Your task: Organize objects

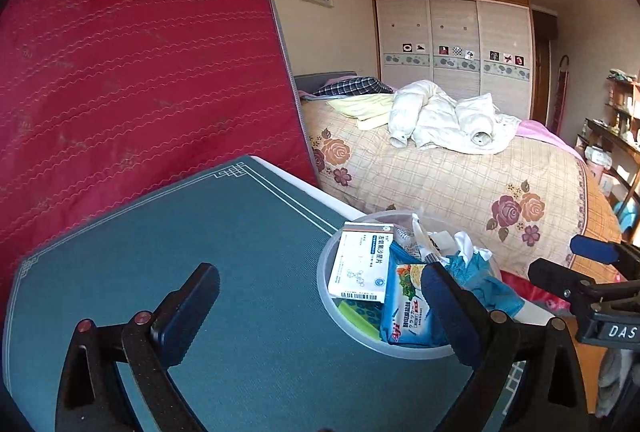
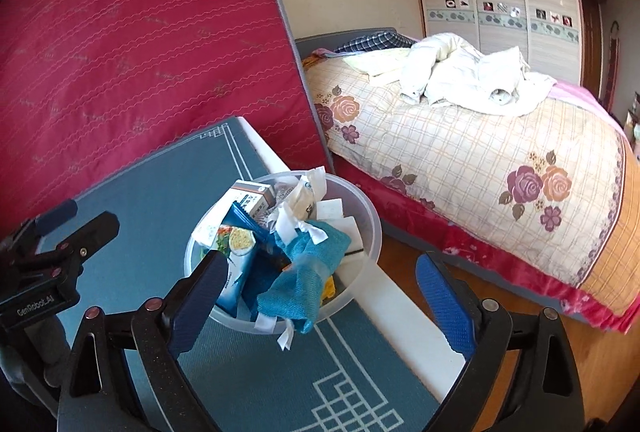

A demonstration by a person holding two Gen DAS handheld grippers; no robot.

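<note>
A: Translucent plastic forms one round bowl [image 2: 362,216], located at centre frame in the right wrist view, standing on the teal woven mat [image 2: 160,191] near its right edge.

B: Pose of the right gripper [image 2: 320,296]?

A: Tilted downward, lower frame. Its jaws stand wide apart with blue ribbed pads. The left pad overlaps the bowl's near rim in the picture; the right pad hangs over the wooden floor [image 2: 404,268]. Nothing is clamped.

B: Left gripper [image 1: 320,312]?

A: Also angled down, lower frame of the left wrist view. Jaws fully spread, empty. One pad sits over bare mat, the other in front of the bowl's near wall.

B: Contents?

A: One white carton [image 1: 360,268] with printed text, rectangular. One glossy blue snack packet [image 1: 408,308]. One teal mesh pouch [image 2: 304,272] with white ribbon ties. Further items beneath cannot be counted.

B: Surroundings?

A: One red quilted mattress [image 1: 140,71] upright at upper left; one bed [image 1: 460,183] with checked floral cover at right.
</note>
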